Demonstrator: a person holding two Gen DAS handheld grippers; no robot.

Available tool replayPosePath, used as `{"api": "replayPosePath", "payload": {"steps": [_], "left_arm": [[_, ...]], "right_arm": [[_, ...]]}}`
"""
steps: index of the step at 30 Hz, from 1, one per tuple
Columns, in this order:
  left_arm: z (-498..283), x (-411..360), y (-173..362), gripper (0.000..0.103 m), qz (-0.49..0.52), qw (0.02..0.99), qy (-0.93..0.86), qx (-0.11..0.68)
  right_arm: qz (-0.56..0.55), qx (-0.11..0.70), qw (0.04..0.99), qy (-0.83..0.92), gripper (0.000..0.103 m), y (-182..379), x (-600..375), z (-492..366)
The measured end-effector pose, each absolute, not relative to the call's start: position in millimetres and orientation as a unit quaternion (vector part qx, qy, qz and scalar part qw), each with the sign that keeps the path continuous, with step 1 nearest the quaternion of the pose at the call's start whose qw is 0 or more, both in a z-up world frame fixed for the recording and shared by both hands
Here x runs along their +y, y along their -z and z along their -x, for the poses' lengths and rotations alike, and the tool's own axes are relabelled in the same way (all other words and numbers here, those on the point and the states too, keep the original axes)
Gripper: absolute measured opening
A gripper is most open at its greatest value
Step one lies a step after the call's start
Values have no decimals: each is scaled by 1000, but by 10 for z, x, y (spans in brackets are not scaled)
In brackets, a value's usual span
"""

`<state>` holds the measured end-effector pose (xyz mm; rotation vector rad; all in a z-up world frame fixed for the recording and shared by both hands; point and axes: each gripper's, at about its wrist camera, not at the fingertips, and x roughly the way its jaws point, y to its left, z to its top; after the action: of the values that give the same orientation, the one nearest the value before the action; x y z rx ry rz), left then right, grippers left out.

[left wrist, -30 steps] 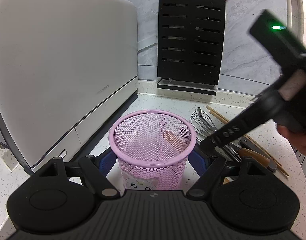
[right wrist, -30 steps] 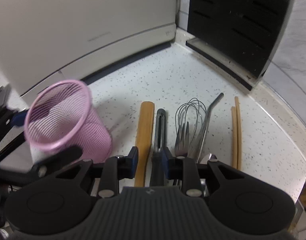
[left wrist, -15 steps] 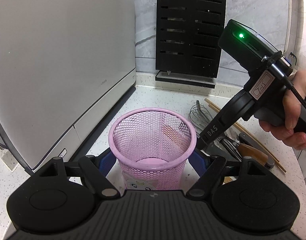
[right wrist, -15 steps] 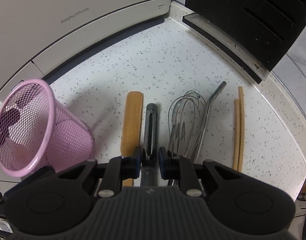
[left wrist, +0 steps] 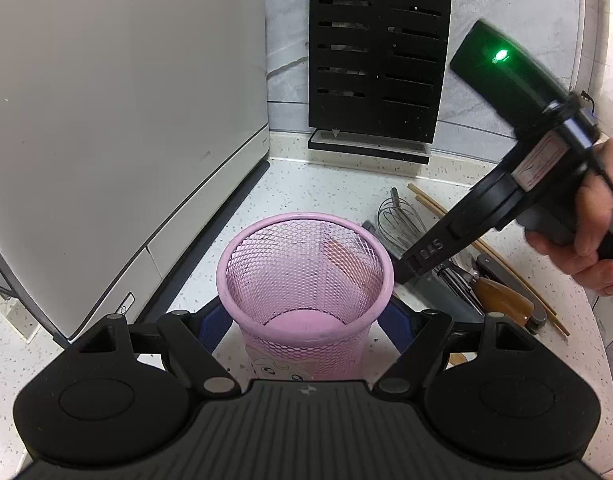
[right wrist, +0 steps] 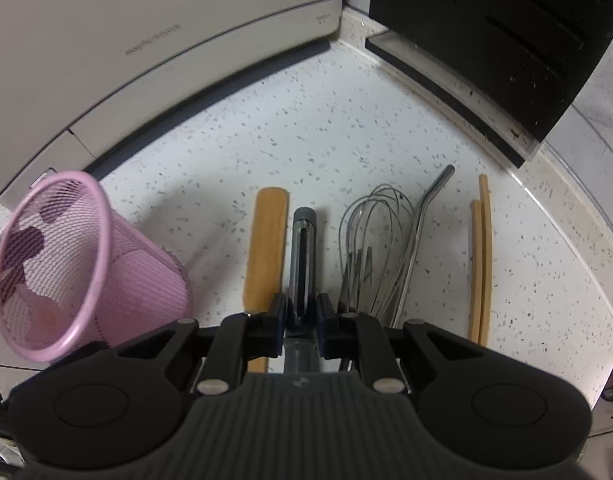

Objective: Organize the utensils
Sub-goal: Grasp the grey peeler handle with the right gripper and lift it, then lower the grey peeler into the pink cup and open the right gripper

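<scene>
1. The left tool (left wrist: pixel 306 320) stands wide, its blue pads against the sides of a pink mesh cup (left wrist: pixel 304 280), which stands upright on the speckled bench (right wrist: pixel 306 128) with a cartoon face on its wall.
2. In the right wrist view the cup (right wrist: pixel 86 264) sits at 9 o'clock, beside a big white appliance (right wrist: pixel 146 32).
3. A wooden spatula (right wrist: pixel 266 248) lies just left of a grey peeler (right wrist: pixel 303 248).
4. The right tool (right wrist: pixel 301 316) is closing, its narrow jaws flanking the peeler; contact is unclear.
5. At 3 o'clock lie a wire whisk (right wrist: pixel 370 240), a bent metal straw (right wrist: pixel 422 232) and wooden chopsticks (right wrist: pixel 482 256).
6. A black knife block (right wrist: pixel 486 32) stands at 1 o'clock.
</scene>
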<state>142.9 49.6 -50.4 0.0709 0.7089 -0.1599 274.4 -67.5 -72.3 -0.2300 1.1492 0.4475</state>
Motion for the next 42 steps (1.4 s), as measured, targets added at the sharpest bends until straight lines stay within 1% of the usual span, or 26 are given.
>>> {"api": "replayPosePath", "payload": {"steps": [19,26,33,37,42], "left_arm": [[-1434,493,513,91,-36,932,78,351],[-1428,491,521,91,-36,932,87,349],[-1429,456,518,91,-38,931,93,350],[-1412,455,520,91,-38,932,93,349],[-1377,487,517,91,-37,932,94,348]], "right_arm": [[91,465,849,-234,11,-10,-1015,-2350],[48,393,881,-258,11,-540,-1111,-2177],[7,317,894,-317,11,-1014,-1024,-1979],[30,321,878,-353,11,-973,-799,-1886],[66,358,856,-367,11,-621,-511,-1873]]}}
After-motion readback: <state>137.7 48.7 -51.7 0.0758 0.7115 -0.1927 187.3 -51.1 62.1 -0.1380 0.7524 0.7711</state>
